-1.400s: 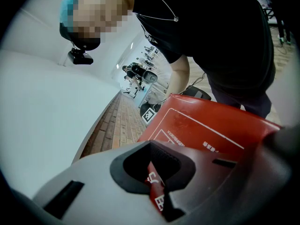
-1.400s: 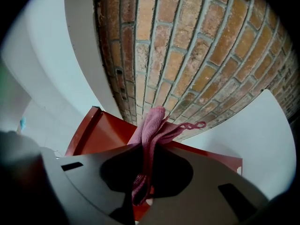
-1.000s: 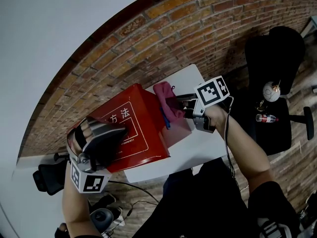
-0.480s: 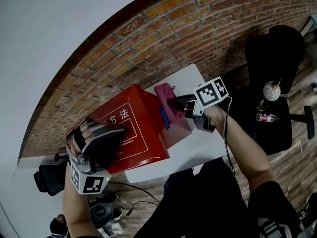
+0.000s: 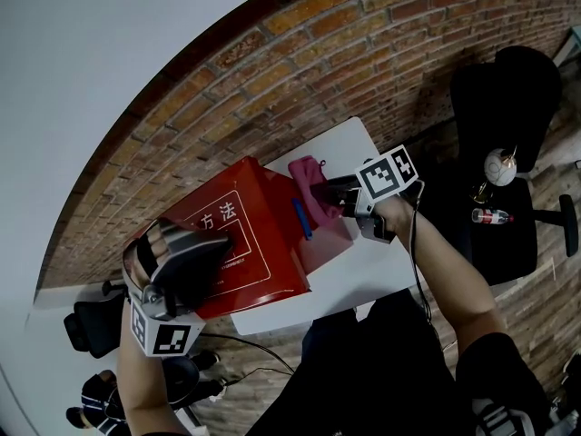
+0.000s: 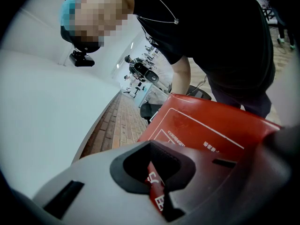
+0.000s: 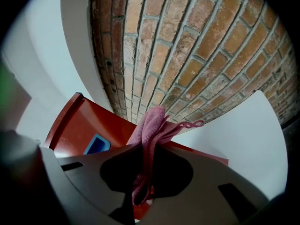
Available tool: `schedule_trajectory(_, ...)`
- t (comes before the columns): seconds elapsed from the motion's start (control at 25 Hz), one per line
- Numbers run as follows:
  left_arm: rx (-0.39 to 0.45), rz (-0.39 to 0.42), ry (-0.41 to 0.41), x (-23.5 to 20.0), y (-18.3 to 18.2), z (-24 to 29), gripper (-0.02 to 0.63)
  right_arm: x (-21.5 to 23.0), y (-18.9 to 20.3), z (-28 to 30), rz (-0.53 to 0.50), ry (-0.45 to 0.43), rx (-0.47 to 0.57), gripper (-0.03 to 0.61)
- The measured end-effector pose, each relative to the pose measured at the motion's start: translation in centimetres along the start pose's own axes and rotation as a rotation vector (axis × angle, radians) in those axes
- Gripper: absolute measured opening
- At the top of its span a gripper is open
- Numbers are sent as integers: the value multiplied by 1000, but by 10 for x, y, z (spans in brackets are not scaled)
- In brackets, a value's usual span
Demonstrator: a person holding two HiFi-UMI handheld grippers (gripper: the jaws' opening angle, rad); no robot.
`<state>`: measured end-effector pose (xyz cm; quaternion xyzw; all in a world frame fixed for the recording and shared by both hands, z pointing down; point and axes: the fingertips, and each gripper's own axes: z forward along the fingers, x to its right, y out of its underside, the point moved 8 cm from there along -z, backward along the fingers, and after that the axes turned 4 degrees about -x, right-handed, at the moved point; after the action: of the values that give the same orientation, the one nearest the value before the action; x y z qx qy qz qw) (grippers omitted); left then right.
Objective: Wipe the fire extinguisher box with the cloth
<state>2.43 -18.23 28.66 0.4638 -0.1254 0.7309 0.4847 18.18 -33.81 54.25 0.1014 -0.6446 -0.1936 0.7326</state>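
The red fire extinguisher box (image 5: 259, 262) with white print lies on a small white table (image 5: 368, 262) against a brick wall. My left gripper (image 5: 216, 246) rests shut on the box's printed top face (image 6: 206, 125), and red shows through the narrow slit between its jaws (image 6: 157, 184). My right gripper (image 5: 325, 192) is shut on a pink cloth (image 5: 311, 187), which it holds against the box's right side near the top edge. In the right gripper view the cloth (image 7: 151, 130) hangs out between the jaws (image 7: 140, 172) over the red box (image 7: 75, 125). A blue latch (image 5: 300, 219) (image 7: 97, 144) shows just left of the cloth.
The brick wall (image 5: 300, 53) runs close behind the table. A black office chair (image 5: 508, 116) at the right holds a plastic bottle (image 5: 487, 216) and a round white object (image 5: 497, 166). Another dark chair (image 5: 86, 325) stands at the left. A person (image 5: 95, 398) is at the lower left.
My right gripper and the cloth have slid slightly right along the box's side, uncovering more of the blue latch. A person has come into view at the lower left. The left gripper has stayed put.
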Motion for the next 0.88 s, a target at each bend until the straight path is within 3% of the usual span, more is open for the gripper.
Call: schedule_trajectory(0.88,-7,-9,0,-1,-1,1,29,44,21,8,10,49,-12,61)
